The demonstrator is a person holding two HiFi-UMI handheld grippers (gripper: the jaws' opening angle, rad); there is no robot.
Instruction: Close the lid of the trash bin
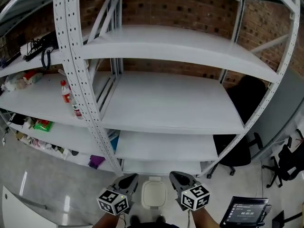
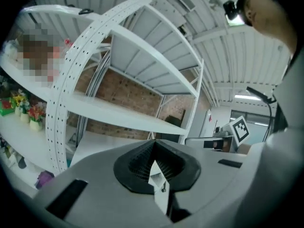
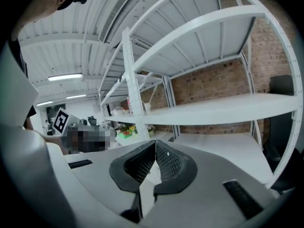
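In the head view a small white trash bin (image 1: 154, 194) stands on the floor in front of the shelving, straight below me. Its pale lid looks flat on top of it from above. My left gripper (image 1: 132, 177) is held just left of the bin and my right gripper (image 1: 175, 175) just right of it, both above the bin and apart from it. In the left gripper view the black ribbed jaws of the left gripper (image 2: 154, 142) meet at the tip with nothing between them. The right gripper (image 3: 155, 142) shows the same in its own view. The bin is hidden in both gripper views.
A white metal shelving unit (image 1: 166, 103) with a perforated upright (image 1: 76, 75) rises right behind the bin. A red-capped bottle (image 1: 66, 93) and clutter sit on the left shelves. A black office chair (image 1: 240, 151) stands at the right, and a dark screen (image 1: 247, 212) at the lower right.
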